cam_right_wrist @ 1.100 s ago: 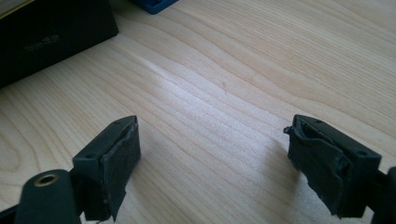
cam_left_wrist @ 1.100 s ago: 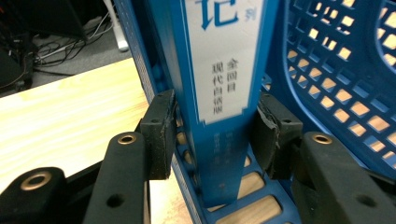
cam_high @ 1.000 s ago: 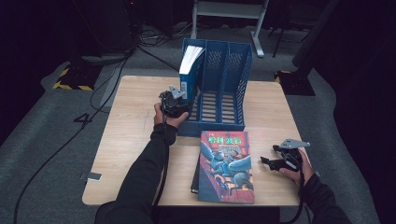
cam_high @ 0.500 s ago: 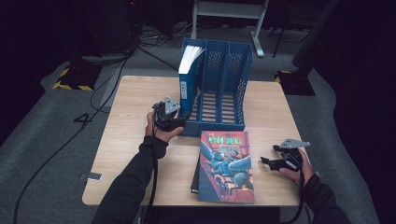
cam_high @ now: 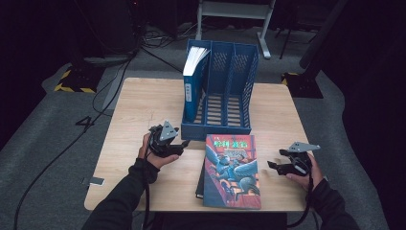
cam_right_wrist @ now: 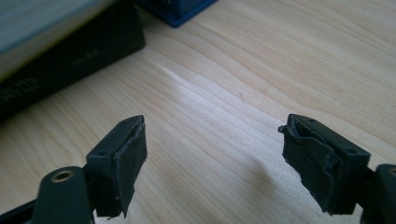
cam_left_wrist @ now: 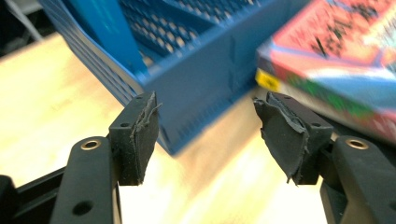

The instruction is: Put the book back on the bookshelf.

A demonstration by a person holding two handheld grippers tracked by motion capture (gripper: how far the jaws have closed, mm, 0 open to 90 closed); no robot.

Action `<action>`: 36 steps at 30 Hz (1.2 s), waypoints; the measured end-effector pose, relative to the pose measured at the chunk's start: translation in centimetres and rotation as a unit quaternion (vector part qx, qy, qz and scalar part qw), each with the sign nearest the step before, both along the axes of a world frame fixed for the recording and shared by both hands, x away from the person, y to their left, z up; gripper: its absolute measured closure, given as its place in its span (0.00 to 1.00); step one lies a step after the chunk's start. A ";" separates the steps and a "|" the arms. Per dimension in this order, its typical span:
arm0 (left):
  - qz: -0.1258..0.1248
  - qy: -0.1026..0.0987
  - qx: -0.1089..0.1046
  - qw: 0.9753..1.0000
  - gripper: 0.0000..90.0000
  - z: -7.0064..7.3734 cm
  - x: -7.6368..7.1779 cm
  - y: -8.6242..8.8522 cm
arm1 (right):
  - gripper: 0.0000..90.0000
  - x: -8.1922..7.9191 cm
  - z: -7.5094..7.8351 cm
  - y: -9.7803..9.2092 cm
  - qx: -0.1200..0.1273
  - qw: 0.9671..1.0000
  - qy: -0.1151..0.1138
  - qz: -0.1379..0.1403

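Both my grippers stand open-fingered; the left gripper (cam_high: 184, 143) has retreated from the blue rack (cam_high: 225, 127) toward the colourful book (cam_high: 232, 170), frame centre.

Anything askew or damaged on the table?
The pad lining on the left claw is frayed and peeling at its edges. The blue book leans in the file rack. Nothing spilled.

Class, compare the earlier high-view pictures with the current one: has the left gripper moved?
Yes. The left gripper has drawn back toward the person, away from the blue plastic file rack, and now sits near the colourful book.
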State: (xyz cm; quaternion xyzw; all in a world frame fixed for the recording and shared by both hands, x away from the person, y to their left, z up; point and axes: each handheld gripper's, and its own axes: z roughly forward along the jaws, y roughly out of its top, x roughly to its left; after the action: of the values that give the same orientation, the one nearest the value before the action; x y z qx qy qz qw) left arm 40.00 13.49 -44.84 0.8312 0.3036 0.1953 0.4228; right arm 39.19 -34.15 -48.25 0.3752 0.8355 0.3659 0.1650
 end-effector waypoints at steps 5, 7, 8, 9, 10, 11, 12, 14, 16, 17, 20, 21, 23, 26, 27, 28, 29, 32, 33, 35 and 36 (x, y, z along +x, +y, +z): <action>-0.046 0.025 0.024 0.998 0.39 -1.7 -1.4 -0.4 | 0.26 -0.7 1.5 0.8 0.012 1.000 -0.002 0.015; -0.062 0.033 0.031 0.997 0.37 -2.1 -1.9 -0.5 | 0.26 -1.0 1.9 1.2 0.017 1.000 -0.002 0.023; -0.061 0.034 0.032 0.997 0.37 -2.4 -2.2 -0.6 | 0.26 -1.3 2.3 1.5 0.015 0.999 -0.006 0.031; -0.065 0.036 0.036 0.997 0.36 -2.6 -2.3 -0.6 | 0.26 -1.5 2.5 1.7 0.015 0.999 -0.009 0.034; -0.065 0.039 0.039 0.996 0.36 -2.8 -2.5 -0.7 | 0.26 -1.7 2.8 2.0 0.016 0.999 -0.010 0.038; -0.068 0.043 0.045 0.996 0.36 -3.1 -2.7 -0.7 | 0.26 -1.9 3.0 2.1 0.016 0.999 -0.010 0.041; -0.069 0.047 0.049 0.995 0.35 -3.4 -2.8 -0.8 | 0.26 -2.2 3.3 2.4 0.020 0.999 -0.008 0.049; -0.071 0.051 0.057 0.995 0.35 -3.7 -2.9 -0.9 | 0.26 -2.6 3.8 2.8 0.018 0.998 -0.005 0.055; -0.074 0.051 0.057 0.994 0.35 -3.8 -2.8 -1.0 | 0.26 -3.0 4.2 3.1 0.026 0.997 -0.003 0.071; -0.079 0.054 0.055 0.994 0.35 -3.9 -2.7 -1.0 | 0.26 -3.1 4.4 3.2 0.030 0.997 -0.003 0.074; -0.090 0.065 0.060 0.992 0.35 -4.2 -2.5 -1.2 | 0.26 -3.6 4.8 3.9 0.037 0.995 0.002 0.091; -0.091 0.065 0.064 0.992 0.35 -4.4 -2.5 -1.2 | 0.26 -3.7 4.9 4.2 0.035 0.995 0.002 0.096; -0.092 0.070 0.065 0.991 0.35 -4.5 -2.4 -1.3 | 0.26 -4.0 5.1 4.7 0.035 0.994 0.001 0.106; -0.098 0.071 0.066 0.990 0.35 -4.7 -2.4 -1.5 | 0.26 -4.5 5.2 5.4 0.031 0.992 0.004 0.122; -0.100 0.074 0.065 0.990 0.35 -4.7 -2.3 -1.5 | 0.26 -4.7 5.2 5.6 0.031 0.991 0.007 0.127; -0.100 0.075 0.064 0.990 0.34 -4.8 -2.4 -1.6 | 0.26 -4.7 5.1 5.8 0.028 0.991 0.011 0.132; -0.102 0.077 0.066 0.990 0.34 -4.8 -2.3 -1.7 | 0.26 -4.8 5.0 6.0 0.024 0.990 0.013 0.135; -0.109 0.081 0.069 0.988 0.34 -5.0 -2.5 -2.2 | 0.25 -4.8 4.7 6.5 0.027 0.989 0.029 0.142; -0.111 0.081 0.069 0.988 0.34 -5.0 -2.5 -2.3 | 0.24 -4.8 4.6 6.5 0.032 0.989 0.035 0.141; -0.112 0.083 0.068 0.988 0.33 -5.1 -2.5 -2.4 | 0.22 -4.5 4.4 6.4 0.044 0.987 0.057 0.142; -0.113 0.084 0.066 0.988 0.33 -5.2 -2.5 -2.4 | 0.21 -4.4 4.2 6.4 0.050 0.986 0.070 0.140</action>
State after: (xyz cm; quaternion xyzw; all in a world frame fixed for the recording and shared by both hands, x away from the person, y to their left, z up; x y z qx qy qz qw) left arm 37.52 11.07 -50.00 0.8999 0.2287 0.0952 0.3588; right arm 34.84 -27.75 -44.05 0.2870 0.8700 0.3994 0.0340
